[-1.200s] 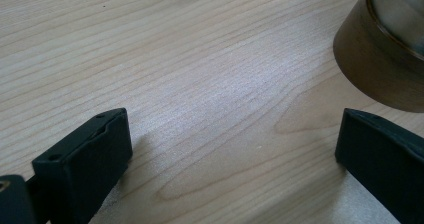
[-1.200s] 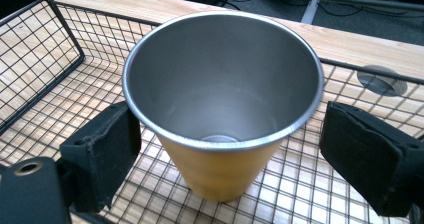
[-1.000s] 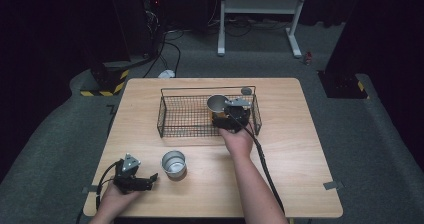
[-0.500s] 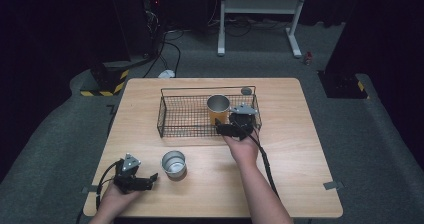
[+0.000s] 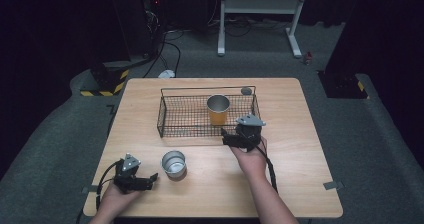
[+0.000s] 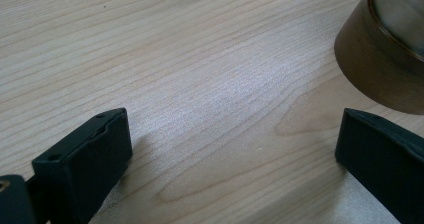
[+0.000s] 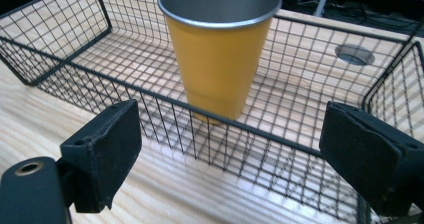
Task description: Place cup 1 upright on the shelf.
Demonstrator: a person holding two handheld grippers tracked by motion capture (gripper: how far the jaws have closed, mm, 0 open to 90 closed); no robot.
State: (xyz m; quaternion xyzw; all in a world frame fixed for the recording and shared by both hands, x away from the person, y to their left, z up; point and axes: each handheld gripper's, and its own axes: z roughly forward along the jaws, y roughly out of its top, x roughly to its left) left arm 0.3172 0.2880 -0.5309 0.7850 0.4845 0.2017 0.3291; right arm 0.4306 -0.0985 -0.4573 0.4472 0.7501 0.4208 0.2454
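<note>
Dark floor and cable clutter surround the pale wooden bench (image 5: 300, 184), which carries the whole job. On it sits the black wire basket (image 5: 172, 115), and inside the basket, toward its right end, the yellow cup (image 5: 218, 110) stands upright with its metal mouth open to the ceiling. That half of the work looks done. The second, silver cup (image 5: 173, 163) is outside the basket, upright on the bare bench in front of it, so by the look of things it is the piece left to move.

The right claw (image 5: 229, 138) sits just outside the basket's front wall, its jaws spread wide and empty; in the right gripper view the yellow cup rises beyond the wire, clear of both jaws. The left claw (image 5: 150, 179) rests low on the bench just beside the silver cup, also wide and holding nothing; the left gripper view shows the cup's base near the right-hand jaw, not between them.

Compared with a second ago, the right claw has drawn back from over the yellow cup to the near side of the basket. The left claw and the silver cup have hardly moved.
</note>
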